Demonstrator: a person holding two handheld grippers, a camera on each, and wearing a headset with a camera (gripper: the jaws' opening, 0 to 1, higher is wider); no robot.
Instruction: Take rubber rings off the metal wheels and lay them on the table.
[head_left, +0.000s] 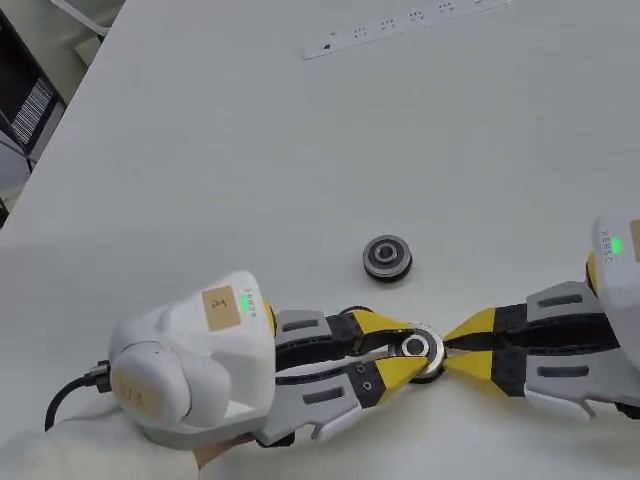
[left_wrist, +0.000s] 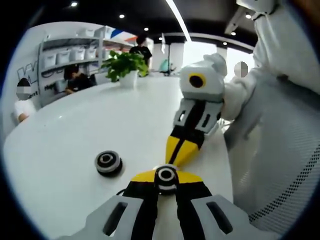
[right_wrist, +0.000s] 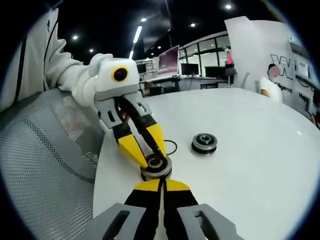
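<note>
Item one: your left gripper (head_left: 400, 352), white housing with black jaws and yellow tips, reaches in from the near left, and its jaws are closed on either side of a small silver metal wheel (head_left: 416, 347). This wheel sits low over the white table (head_left: 200, 150), near the table's near edge; a dark band shows round its rim. In the left gripper view the two yellow tips flank the wheel (left_wrist: 166, 179) at its left and right. Item two: your right gripper (head_left: 450, 350), of the same make, comes in from the right, with its jaws drawn together to a narrow line and their tips at the right edge of the held wheel. Whether they pinch the rubber there, you cannot tell. In the right gripper view those tips (right_wrist: 161, 185) meet the near rim of the wheel (right_wrist: 156, 167), with the left gripper's jaws clasping it from the far side. Item three: a second metal wheel (head_left: 387, 257), a black rubber band on its rim, lies flat on the table, just beyond the grippers and clear of them. Item four: a thin black rubber ring (right_wrist: 175, 146) lies loose and flat on the table, between the second wheel (right_wrist: 204, 143) and the left gripper's jaws. Item five: a long white power strip (head_left: 400, 25) lies at the far side of the table.
</note>
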